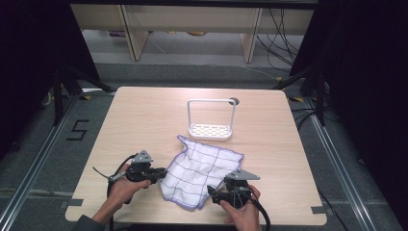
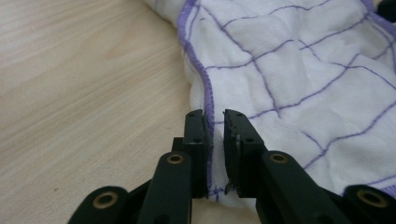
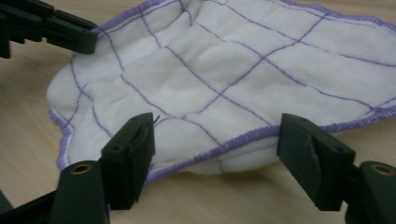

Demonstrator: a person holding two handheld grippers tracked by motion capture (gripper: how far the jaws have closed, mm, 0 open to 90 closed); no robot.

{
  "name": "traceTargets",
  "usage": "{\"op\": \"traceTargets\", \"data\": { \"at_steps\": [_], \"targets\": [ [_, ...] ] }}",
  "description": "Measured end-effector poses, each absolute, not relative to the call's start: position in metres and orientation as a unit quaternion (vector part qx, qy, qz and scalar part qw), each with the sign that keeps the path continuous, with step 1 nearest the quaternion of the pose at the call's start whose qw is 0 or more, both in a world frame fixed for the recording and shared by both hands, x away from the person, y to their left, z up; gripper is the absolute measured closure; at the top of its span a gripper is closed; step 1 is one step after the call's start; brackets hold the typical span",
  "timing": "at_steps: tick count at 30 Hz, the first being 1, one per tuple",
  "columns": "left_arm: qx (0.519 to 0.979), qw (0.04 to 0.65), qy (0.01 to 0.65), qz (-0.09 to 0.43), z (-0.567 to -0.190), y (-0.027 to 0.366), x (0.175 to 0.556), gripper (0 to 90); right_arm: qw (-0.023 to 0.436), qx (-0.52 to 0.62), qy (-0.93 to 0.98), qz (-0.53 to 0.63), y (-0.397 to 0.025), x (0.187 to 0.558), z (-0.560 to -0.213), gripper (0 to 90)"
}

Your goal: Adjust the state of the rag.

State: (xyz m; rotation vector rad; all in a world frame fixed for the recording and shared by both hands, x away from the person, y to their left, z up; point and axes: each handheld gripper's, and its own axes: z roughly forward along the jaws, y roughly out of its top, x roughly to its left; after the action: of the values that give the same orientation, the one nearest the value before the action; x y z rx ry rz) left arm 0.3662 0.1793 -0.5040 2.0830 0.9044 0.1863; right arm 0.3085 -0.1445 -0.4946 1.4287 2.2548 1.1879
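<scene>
The left gripper [image 2: 214, 140], seen close in its own view, is clamped on the purple hem of the cloth [image 2: 289, 79]; the right gripper [image 3: 215, 158] stands released, jaws wide, at the cloth's near edge. From above, the cloth lies at the centre of the wooden surface [image 1: 139, 115], a white rack [image 1: 210, 120] at 12 o'clock beyond it, grey floor [image 1: 43, 144] and cables [image 1: 281, 43] around.

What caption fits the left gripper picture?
Left gripper pinching the purple-stitched edge of a white checked cloth on a wooden table.

At lower left of the high view the left gripper [image 1: 161, 174] has jaws nearly closed; the right gripper [image 1: 211, 191], lower centre, is spread wide.
</scene>
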Motion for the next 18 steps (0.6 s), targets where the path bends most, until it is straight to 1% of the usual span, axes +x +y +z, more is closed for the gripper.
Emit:
{"op": "traceTargets", "data": {
  "at_steps": [3,4,5,6,7,8,9,10,11,12,13,15,16,17,18],
  "targets": [
    [0.822,0.433,0.362,0.071,-0.502,0.177,0.36,81.9,0.116,0.482,0.773,0.396,-0.142,0.311,-0.497,34.1],
    [0.822,0.435,0.361,0.071,-0.501,0.177,0.357,82.2,0.122,0.479,0.776,0.392,-0.14,0.312,-0.499,36.7],
    [0.823,0.437,0.356,0.07,-0.5,0.176,0.354,82.6,0.116,0.483,0.775,0.391,-0.138,0.311,-0.499,39.2],
    [0.826,0.437,0.351,0.067,-0.499,0.175,0.349,82.5,0.132,0.47,0.786,0.38,-0.136,0.312,-0.5,45.2],
    [0.826,0.437,0.351,0.067,-0.499,0.175,0.349,82.3,0.132,0.47,0.786,0.38,-0.136,0.312,-0.5,45.2],
    [0.826,0.439,0.348,0.066,-0.499,0.175,0.347,82.3,0.136,0.47,0.788,0.375,-0.135,0.312,-0.5,49.9],
    [0.828,0.435,0.348,0.065,-0.5,0.174,0.344,81.8,0.136,0.458,0.793,0.378,-0.135,0.312,-0.501,60.7],
    [0.828,0.435,0.348,0.065,-0.5,0.174,0.344,81.7,0.136,0.458,0.793,0.378,-0.135,0.312,-0.501,60.7],
    [0.828,0.435,0.348,0.065,-0.5,0.174,0.344,81.7,0.146,0.448,0.8,0.37,-0.136,0.312,-0.5,67.2],
    [0.825,0.44,0.349,0.062,-0.5,0.173,0.343,81.8,0.139,0.428,0.811,0.375,-0.138,0.313,-0.5,77.8],
    [0.825,0.44,0.349,0.062,-0.5,0.173,0.343,82.1,0.139,0.428,0.811,0.375,-0.138,0.313,-0.5,77.8],
    [0.825,0.442,0.346,0.064,-0.5,0.173,0.343,82.4,0.118,0.422,0.808,0.394,-0.144,0.315,-0.5,86.8],
    [0.823,0.445,0.347,0.063,-0.498,0.174,0.343,83.2,0.118,0.418,0.809,0.396,-0.15,0.317,-0.496,88.6],
    [0.823,0.445,0.347,0.063,-0.498,0.174,0.343,83.6,0.118,0.418,0.809,0.396,-0.15,0.317,-0.496,88.6],
    [0.82,0.45,0.348,0.061,-0.498,0.175,0.343,84.0,0.115,0.412,0.808,0.405,-0.159,0.318,-0.489,89.3]
  ]
}}
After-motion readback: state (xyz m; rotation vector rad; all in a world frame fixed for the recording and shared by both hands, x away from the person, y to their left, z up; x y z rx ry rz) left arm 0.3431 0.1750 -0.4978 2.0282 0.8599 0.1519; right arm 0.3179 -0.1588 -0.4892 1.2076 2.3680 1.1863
